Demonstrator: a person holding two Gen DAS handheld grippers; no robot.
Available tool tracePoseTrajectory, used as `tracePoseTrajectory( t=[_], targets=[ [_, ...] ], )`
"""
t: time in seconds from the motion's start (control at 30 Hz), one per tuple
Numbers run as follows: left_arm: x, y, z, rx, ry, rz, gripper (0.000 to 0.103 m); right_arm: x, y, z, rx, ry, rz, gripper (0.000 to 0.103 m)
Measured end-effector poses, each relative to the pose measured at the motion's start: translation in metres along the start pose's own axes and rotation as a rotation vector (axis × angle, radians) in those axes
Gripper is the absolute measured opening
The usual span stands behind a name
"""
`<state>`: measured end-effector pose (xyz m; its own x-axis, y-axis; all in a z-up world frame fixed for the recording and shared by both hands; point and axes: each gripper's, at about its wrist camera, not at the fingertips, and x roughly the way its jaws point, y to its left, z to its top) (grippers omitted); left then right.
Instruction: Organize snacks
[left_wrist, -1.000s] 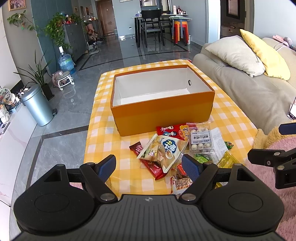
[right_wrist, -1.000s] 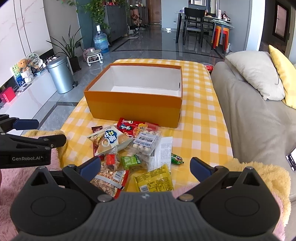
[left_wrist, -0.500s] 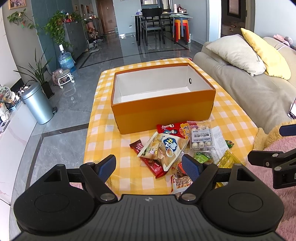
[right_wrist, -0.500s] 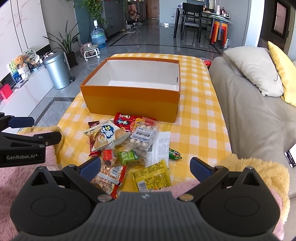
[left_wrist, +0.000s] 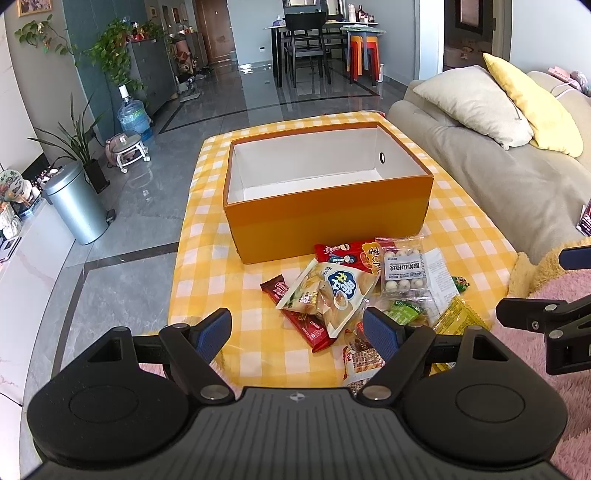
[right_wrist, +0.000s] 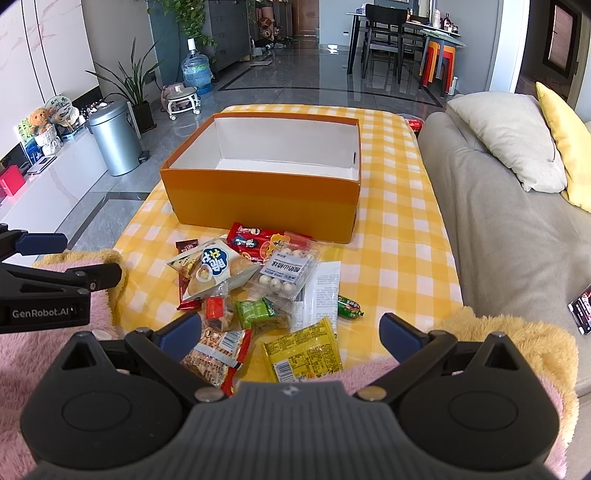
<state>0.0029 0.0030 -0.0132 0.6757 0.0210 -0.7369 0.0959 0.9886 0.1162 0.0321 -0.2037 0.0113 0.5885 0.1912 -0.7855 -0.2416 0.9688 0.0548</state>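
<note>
Both claws wide, empty: left claw (left_wrist: 297, 330), right claw (right_wrist: 290, 332). Yellow packet (right_wrist: 303, 355), lower centre: light, crinkly, slippery; pinch its edge seam.

Black claw (left_wrist: 297, 330), blue fingertips (left_wrist: 212, 332)
</note>
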Motion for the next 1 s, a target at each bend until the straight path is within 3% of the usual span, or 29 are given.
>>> tracePoseTrajectory(
  t=[1.0],
  targets=[
    [0.0000, 0.0022, -0.0006, -0.014, 0.022, 0.003, 0.095, 0.0036, 0.0007, 0.0017, -0.002, 0.015, 0.003, 0.099]
  ],
)
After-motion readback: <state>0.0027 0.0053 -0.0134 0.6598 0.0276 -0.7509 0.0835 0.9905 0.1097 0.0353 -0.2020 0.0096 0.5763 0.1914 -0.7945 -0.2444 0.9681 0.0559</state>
